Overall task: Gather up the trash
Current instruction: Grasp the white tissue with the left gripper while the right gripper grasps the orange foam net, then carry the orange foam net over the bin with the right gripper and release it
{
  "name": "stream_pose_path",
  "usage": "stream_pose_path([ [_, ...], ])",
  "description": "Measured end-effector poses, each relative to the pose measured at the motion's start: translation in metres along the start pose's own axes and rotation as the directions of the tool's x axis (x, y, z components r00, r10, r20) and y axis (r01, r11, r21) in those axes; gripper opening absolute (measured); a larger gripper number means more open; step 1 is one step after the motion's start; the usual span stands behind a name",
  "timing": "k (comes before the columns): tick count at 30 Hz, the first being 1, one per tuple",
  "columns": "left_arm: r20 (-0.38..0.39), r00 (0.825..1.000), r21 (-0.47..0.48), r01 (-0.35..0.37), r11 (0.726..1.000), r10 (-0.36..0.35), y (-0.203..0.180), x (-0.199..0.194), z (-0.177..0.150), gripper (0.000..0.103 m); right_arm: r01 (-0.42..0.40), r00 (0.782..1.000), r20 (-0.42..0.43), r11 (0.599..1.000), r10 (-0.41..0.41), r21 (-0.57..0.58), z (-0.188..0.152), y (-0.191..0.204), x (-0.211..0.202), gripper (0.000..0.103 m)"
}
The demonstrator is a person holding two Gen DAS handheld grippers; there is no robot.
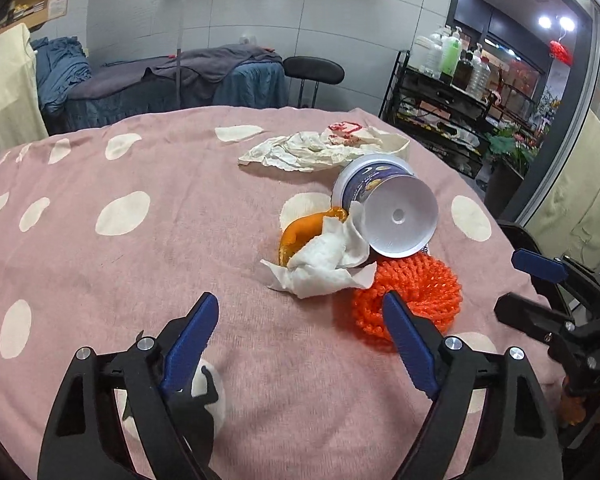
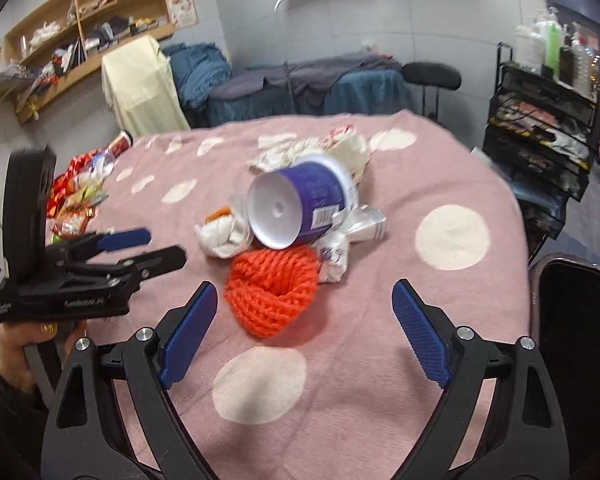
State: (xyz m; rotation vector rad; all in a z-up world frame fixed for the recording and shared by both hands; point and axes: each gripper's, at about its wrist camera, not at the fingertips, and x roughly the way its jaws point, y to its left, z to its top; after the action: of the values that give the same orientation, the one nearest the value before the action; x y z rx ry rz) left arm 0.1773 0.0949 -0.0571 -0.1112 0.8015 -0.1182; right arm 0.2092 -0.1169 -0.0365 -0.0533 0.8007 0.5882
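A pile of trash lies on the pink dotted tablecloth (image 1: 140,272): a tipped blue-and-white cup (image 1: 388,208), a crumpled white tissue (image 1: 324,264), an orange peel (image 1: 300,234), an orange knitted net (image 1: 416,300) and a crumpled paper wrapper (image 1: 320,148). My left gripper (image 1: 300,312) is open and empty just in front of the tissue. My right gripper (image 2: 304,304) is open and empty just in front of the orange net (image 2: 272,292), with the cup (image 2: 300,208), the tissue (image 2: 224,236) and a silver foil wrapper (image 2: 364,220) behind it.
Colourful snack wrappers (image 2: 76,200) lie at the table's far left edge. The right gripper shows at the right edge of the left wrist view (image 1: 548,280), and the left gripper at the left of the right wrist view (image 2: 140,248). A dark chair (image 2: 576,320) stands by the table's right side.
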Motion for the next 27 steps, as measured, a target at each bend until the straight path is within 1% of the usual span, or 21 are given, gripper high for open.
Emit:
stream_pose_path([
  [3, -0.052, 0.998, 0.032, 0.027, 0.999, -0.026, -0.003, 0.015, 0.007, 0.076, -0.017, 0.997, -0.08, 1.0, 0.015, -0.025, 0.002, 0.006, 0.019, 0.079],
  [4, -0.077, 0.996, 0.045, 0.038, 0.998, -0.034, -0.005, 0.022, 0.008, 0.074, -0.019, 0.992, -0.123, 0.999, 0.015, -0.032, 0.002, 0.008, 0.028, 0.075],
  [6, -0.113, 0.993, 0.056, 0.045, 0.997, -0.038, -0.006, 0.033, 0.011, 0.064, -0.034, 0.985, -0.173, 0.999, 0.029, -0.024, 0.003, 0.007, 0.041, 0.07],
  [7, -0.126, 0.991, 0.055, 0.048, 0.997, -0.04, -0.006, 0.038, 0.012, 0.061, -0.049, 0.978, -0.202, 0.999, 0.047, -0.007, 0.004, 0.005, 0.048, 0.067],
  [8, -0.13, 0.991, 0.055, 0.05, 0.997, -0.043, -0.006, 0.041, 0.013, 0.056, -0.058, 0.975, -0.215, 0.998, 0.057, 0.001, 0.004, 0.004, 0.052, 0.065],
  [9, -0.13, 0.991, 0.057, 0.05, 0.997, -0.042, -0.006, 0.042, 0.013, 0.047, -0.066, 0.972, -0.224, 0.998, 0.066, 0.008, 0.003, 0.003, 0.056, 0.056],
  [10, -0.131, 0.991, 0.058, 0.048, 0.997, -0.04, -0.006, 0.042, 0.013, 0.042, -0.083, 0.967, -0.239, 0.996, 0.086, 0.026, 0.003, 0.001, 0.061, 0.041],
  [11, -0.131, 0.99, 0.053, 0.05, 0.997, -0.043, -0.006, 0.042, 0.013, 0.037, -0.105, 0.962, -0.247, 0.993, 0.114, 0.048, 0.002, -0.001, 0.064, 0.032],
  [12, -0.127, 0.99, 0.044, 0.061, 0.997, -0.055, -0.004, 0.04, 0.012, 0.032, -0.117, 0.961, -0.246, 0.991, 0.129, 0.06, 0.001, -0.003, 0.064, 0.025],
  [13, -0.119, 0.991, 0.034, 0.069, 0.997, -0.064, -0.003, 0.037, 0.01, 0.031, -0.129, 0.961, -0.236, 0.989, 0.143, 0.071, 0.0, -0.004, 0.064, 0.022],
  [15, -0.111, 0.992, 0.026, 0.067, 0.997, -0.064, -0.002, 0.034, 0.008, 0.027, -0.135, 0.968, -0.204, 0.988, 0.149, 0.077, -0.001, -0.005, 0.058, 0.019],
  [19, -0.07, 0.995, 0.006, 0.068, 0.998, -0.068, -0.002, 0.017, 0.002, 0.024, -0.13, 0.983, -0.125, 0.99, 0.135, 0.05, -0.002, -0.001, 0.037, 0.017],
  [22, -0.021, 0.998, -0.001, 0.056, 0.998, -0.056, -0.003, -0.002, -0.001, 0.024, -0.116, 0.99, -0.083, 0.993, 0.117, 0.022, -0.005, 0.003, 0.022, 0.017],
  [25, 0.037, 0.996, -0.035, 0.077, 0.996, -0.075, -0.002, -0.024, -0.005, 0.024, -0.109, 0.993, -0.039, 0.994, 0.109, 0.02, -0.011, 0.005, 0.006, 0.017],
  [27, 0.072, 0.995, -0.045, 0.077, 0.996, -0.073, -0.004, -0.037, -0.008, 0.024, -0.099, 0.995, -0.012, 0.995, 0.099, 0.022, -0.015, 0.003, -0.005, 0.017],
])
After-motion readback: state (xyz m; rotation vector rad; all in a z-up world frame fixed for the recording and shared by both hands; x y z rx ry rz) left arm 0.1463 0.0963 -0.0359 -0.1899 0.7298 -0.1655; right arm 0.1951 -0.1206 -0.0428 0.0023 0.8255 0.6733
